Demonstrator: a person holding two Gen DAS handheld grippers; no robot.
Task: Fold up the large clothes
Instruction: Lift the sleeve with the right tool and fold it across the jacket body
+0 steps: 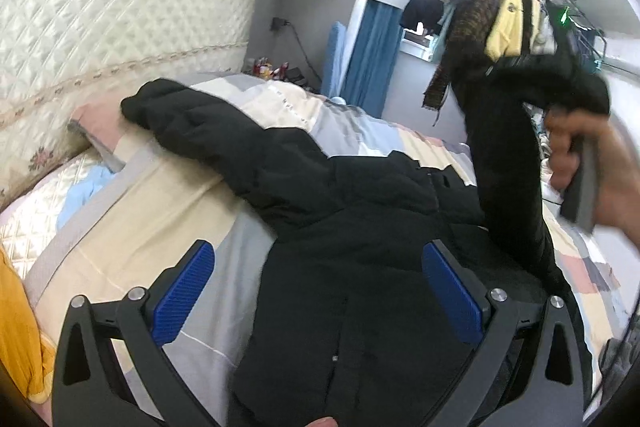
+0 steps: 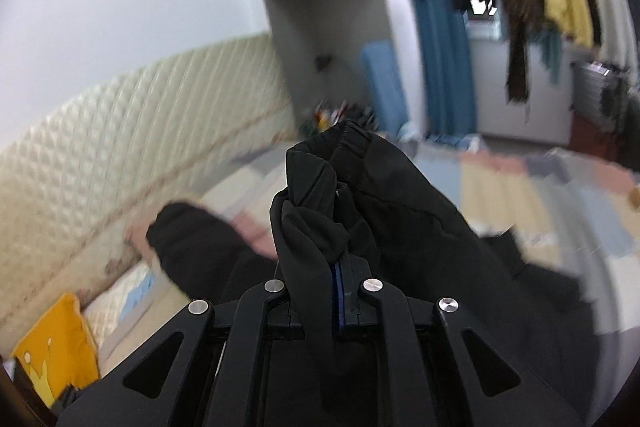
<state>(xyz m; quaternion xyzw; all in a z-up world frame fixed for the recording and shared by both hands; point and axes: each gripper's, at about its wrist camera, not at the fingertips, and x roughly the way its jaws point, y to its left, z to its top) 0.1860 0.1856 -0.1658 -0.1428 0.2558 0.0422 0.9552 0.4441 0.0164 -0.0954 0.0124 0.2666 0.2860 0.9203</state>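
A large black padded jacket [image 1: 352, 211] lies spread on a patchwork bedspread [image 1: 192, 203]. One sleeve [image 1: 180, 111] stretches towards the headboard. My left gripper [image 1: 316, 251] hovers open over the jacket's body, and its blue pads [image 1: 180, 291] hold nothing. The other sleeve [image 1: 504, 163] is lifted off the bed at the right, where a hand [image 1: 600, 163] holds the blurred right tool. In the right wrist view my right gripper [image 2: 340, 267] is shut on the bunched sleeve cuff [image 2: 320, 211], and the fabric hides its fingertips.
A cream quilted headboard [image 1: 100, 39] runs along the left, with pillows [image 1: 36, 211] below it. A yellow cushion [image 2: 60, 343] lies at the bed's near left corner. Hanging clothes [image 1: 508, 19] crowd a rack at the back right, next to a blue curtain [image 1: 372, 55].
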